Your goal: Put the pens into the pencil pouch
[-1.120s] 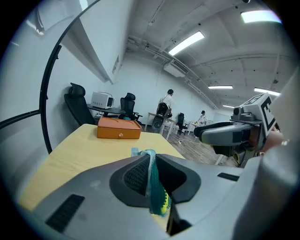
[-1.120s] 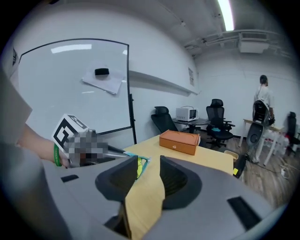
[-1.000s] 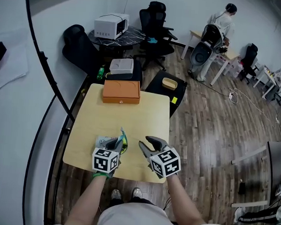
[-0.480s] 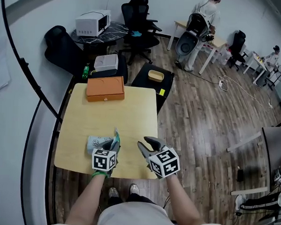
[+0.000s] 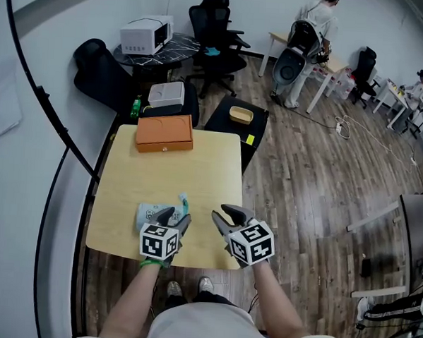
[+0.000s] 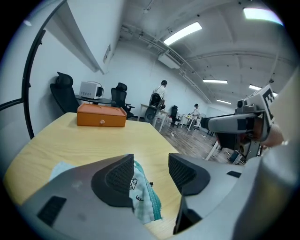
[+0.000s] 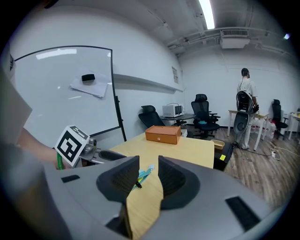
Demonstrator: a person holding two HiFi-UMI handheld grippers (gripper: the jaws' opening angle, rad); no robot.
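- Pale wooden table [image 5: 169, 169] underlies both grippers.
- Left gripper [image 5: 173, 216]: jaws spread wide, the pencil pouch [image 5: 150, 213] lying on the table with its teal edge against one jaw, not pinched.
- Right gripper [image 5: 227, 216]: jaws parted, empty, near the pouch.
- Orange box [image 5: 164, 132] sits at the table's far edge.

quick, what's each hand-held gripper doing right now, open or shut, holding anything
left hand-held gripper: open, pencil pouch edge beside one jaw, not clamped
right hand-held gripper: open, nothing between its jaws

Wooden table [image 5: 170, 175]: orange box [image 5: 164, 132], pencil pouch [image 5: 150, 212].
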